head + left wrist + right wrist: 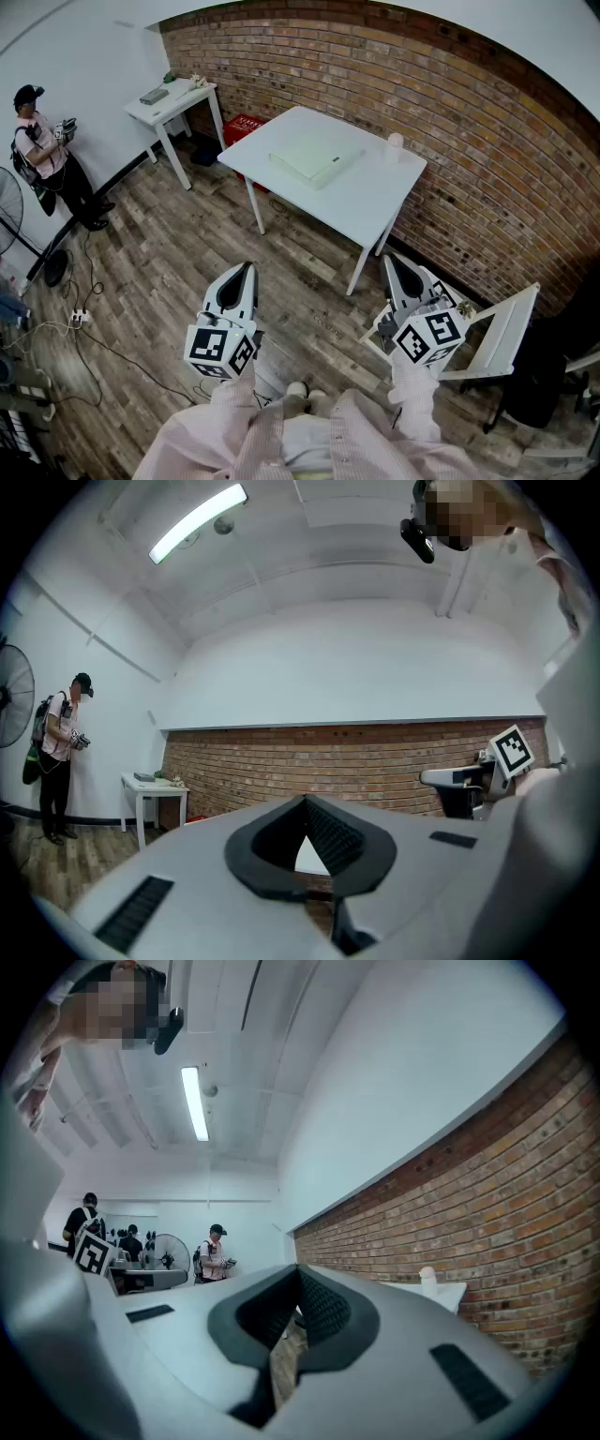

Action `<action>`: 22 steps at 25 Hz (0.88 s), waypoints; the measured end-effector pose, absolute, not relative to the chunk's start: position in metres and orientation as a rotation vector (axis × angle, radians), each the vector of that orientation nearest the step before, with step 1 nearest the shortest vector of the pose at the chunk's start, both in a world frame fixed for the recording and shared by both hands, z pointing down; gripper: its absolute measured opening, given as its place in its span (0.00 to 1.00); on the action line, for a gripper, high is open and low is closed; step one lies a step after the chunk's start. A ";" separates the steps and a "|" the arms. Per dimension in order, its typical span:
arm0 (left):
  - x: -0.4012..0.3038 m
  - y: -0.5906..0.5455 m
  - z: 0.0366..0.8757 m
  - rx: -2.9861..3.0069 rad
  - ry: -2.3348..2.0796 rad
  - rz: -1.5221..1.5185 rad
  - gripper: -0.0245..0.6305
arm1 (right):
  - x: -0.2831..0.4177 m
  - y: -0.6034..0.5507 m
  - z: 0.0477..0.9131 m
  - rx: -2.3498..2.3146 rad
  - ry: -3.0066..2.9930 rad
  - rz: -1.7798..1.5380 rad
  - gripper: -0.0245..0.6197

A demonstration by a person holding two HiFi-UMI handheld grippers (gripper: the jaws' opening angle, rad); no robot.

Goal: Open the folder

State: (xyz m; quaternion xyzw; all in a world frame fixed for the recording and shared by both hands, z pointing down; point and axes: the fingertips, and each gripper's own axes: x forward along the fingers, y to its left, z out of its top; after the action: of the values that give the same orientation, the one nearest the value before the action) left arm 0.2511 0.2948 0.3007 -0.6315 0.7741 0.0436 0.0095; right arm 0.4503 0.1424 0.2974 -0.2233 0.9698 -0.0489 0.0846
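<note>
A pale green folder [314, 157] lies closed and flat on the white table [375, 202] against the brick wall. A small white cup [394, 147] stands near the table's far right corner. Both grippers hang close to my body over the wood floor, well short of the table. My left gripper [246, 268] is shut with nothing in it, its tips meeting in the left gripper view [305, 801]. My right gripper [391, 259] is likewise shut and empty [298, 1267]. The right gripper view shows the cup [427, 1277] and a table edge [445, 1290] beside the wall.
A small white side table [173, 98] with items stands at the back left, with a red crate [244, 128] beside it. A person [42, 155] stands by the left wall near a fan [9, 211]. Cables [80, 319] lie on the floor. A white chair [497, 337] is at my right.
</note>
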 end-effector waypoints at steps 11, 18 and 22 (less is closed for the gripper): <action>0.260 0.307 0.312 -1.912 2.510 0.137 0.03 | 0.466 0.143 0.304 -0.693 2.872 -0.218 0.04; 0.273 0.307 0.317 -1.937 2.498 0.157 0.21 | 0.468 0.140 0.316 -0.681 2.876 -0.272 0.08; 0.267 0.305 0.322 -1.939 2.509 0.150 0.24 | 0.460 0.137 0.319 -0.673 2.883 -0.292 0.14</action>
State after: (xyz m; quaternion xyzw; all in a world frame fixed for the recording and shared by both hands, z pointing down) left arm 0.2672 0.3051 0.3215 -0.6107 0.7903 0.0473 -0.0164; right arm 0.4600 0.1374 0.3191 -0.2254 0.9658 -0.0977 0.0831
